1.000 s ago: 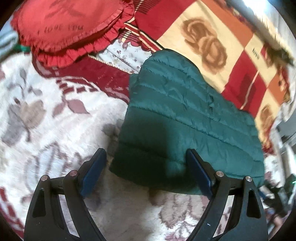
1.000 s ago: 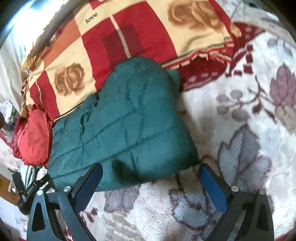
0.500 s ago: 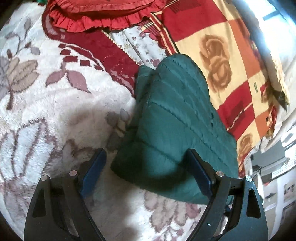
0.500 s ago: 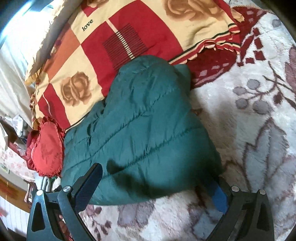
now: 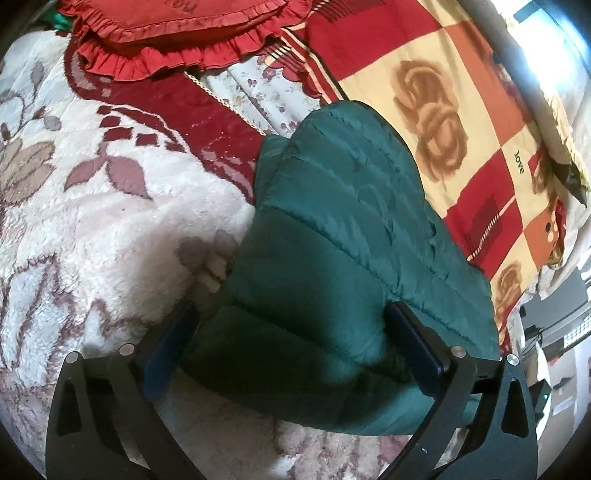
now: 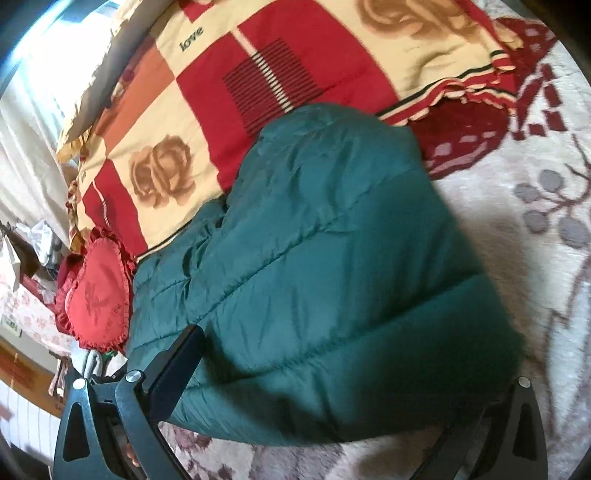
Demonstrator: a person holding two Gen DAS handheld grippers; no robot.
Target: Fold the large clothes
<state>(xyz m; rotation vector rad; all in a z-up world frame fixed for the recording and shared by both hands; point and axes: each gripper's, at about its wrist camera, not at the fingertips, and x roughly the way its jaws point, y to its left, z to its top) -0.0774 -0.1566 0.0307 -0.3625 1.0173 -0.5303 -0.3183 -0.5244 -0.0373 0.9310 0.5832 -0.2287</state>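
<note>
Both claws, the left claw [image 5: 288, 343] and the right claw [image 6: 351, 387], sit wide open around the near edge of the green jacket [image 5: 351, 236] on the fluffy blanket [image 5: 110, 206] at the bottom of each frame, so squeeze deep before lifting.

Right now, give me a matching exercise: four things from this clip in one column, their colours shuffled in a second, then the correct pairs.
Things:
1. puffer jacket
2. frilled cushion
3. fleece blanket
4. rose-print quilt

Colours:
A. red
B. cream, red and orange checks
C. dark green
D. white with mauve leaves

Pairs: 1-C, 2-A, 3-D, 4-B
</note>
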